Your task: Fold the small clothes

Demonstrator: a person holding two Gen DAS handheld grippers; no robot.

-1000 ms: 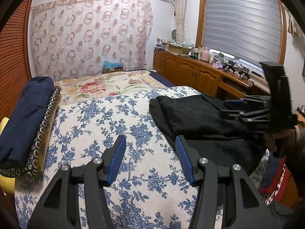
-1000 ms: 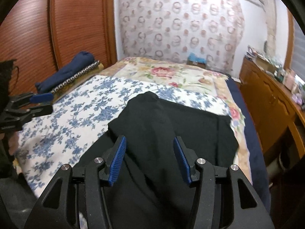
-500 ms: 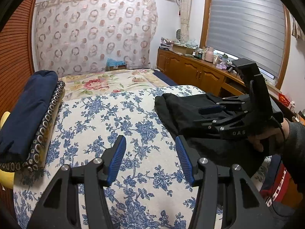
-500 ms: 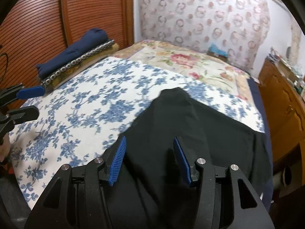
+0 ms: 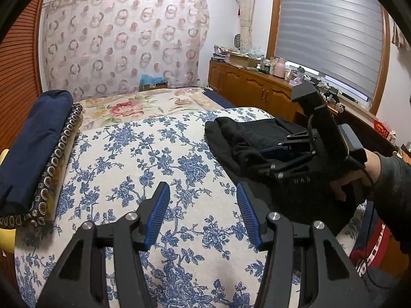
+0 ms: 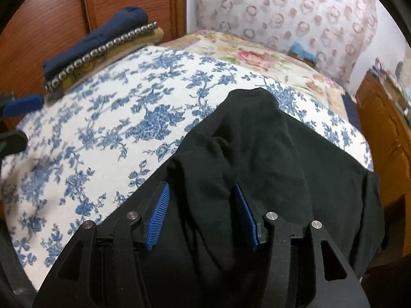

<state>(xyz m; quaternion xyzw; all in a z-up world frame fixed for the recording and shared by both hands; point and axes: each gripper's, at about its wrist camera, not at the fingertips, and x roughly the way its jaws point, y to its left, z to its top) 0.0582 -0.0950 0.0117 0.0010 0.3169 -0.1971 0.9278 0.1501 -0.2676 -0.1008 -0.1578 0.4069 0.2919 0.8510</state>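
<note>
A black garment [image 6: 257, 148] lies crumpled on the right half of the bed, also visible in the left wrist view [image 5: 246, 138]. My right gripper [image 6: 200, 205] is low over it, tilted downward, and its jaws are closing. A raised ridge of the black cloth sits between the blue pads [image 6: 159, 213], with a small gap still showing on each side. From the left wrist view the right gripper [image 5: 269, 154] rests on the garment, held by a hand in a dark sleeve. My left gripper [image 5: 203, 205] hovers open above the blue-flowered sheet [image 5: 143, 159] with nothing between its fingers.
A rolled navy blanket on a beaded cushion [image 5: 33, 141] lies along the bed's left side. Wooden cabinets [image 5: 257, 89] with clutter on top run along the right under the window. A wooden wardrobe [image 6: 51, 12] stands to the left. A patterned curtain [image 5: 123, 46] hangs behind the bed.
The right gripper has come down and forward onto the black garment, and its jaws have narrowed around a ridge of cloth. The left gripper has stayed nearly still.
</note>
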